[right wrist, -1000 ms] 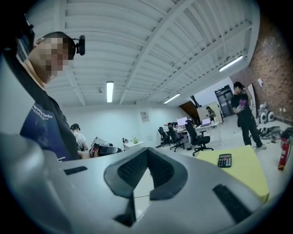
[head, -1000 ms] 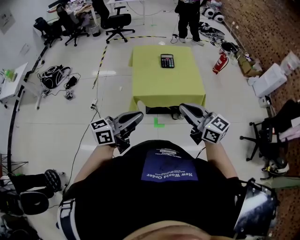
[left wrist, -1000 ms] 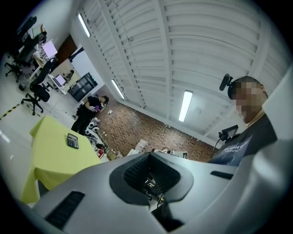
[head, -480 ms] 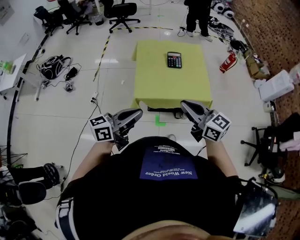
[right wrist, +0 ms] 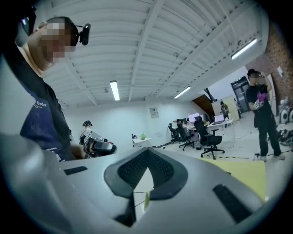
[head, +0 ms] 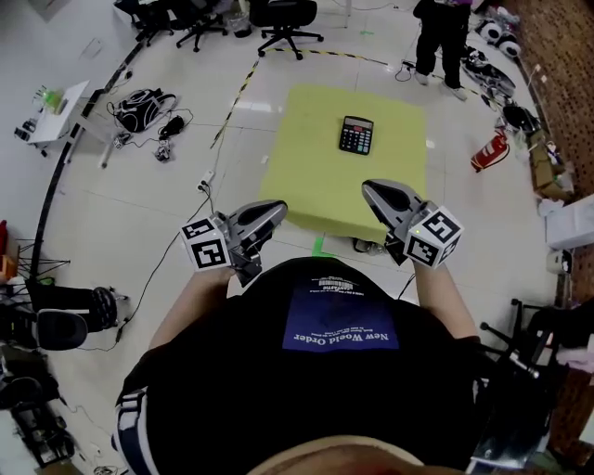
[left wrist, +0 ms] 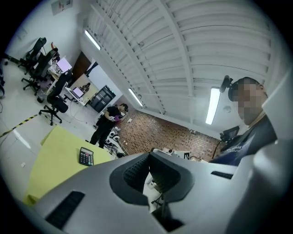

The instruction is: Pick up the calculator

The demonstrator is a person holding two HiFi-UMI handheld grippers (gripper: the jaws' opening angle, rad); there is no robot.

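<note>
The black calculator [head: 356,134] lies flat toward the far side of a low table under a yellow cloth [head: 316,186]. Both grippers are held level in front of the person's chest, short of the table's near edge. My left gripper [head: 271,212] is shut with nothing in it, near the table's near left corner. My right gripper [head: 373,191] is also shut and empty, over the near right edge. In the left gripper view the calculator [left wrist: 86,156] shows small on the yellow cloth [left wrist: 50,160], far beyond the shut jaws [left wrist: 147,170]. The right gripper view shows its shut jaws [right wrist: 146,165] and a strip of cloth [right wrist: 249,176].
A person [head: 441,37] stands just beyond the table's far right corner. Office chairs [head: 283,17] stand at the back. A red fire extinguisher [head: 489,150] lies right of the table. A bag and cables [head: 144,100] lie on the floor at left, near a white side table [head: 58,104].
The view has advanced toward the table. Both grippers have moved forward with it, from well short of the table to its near edge. The calculator has not moved on the cloth.
</note>
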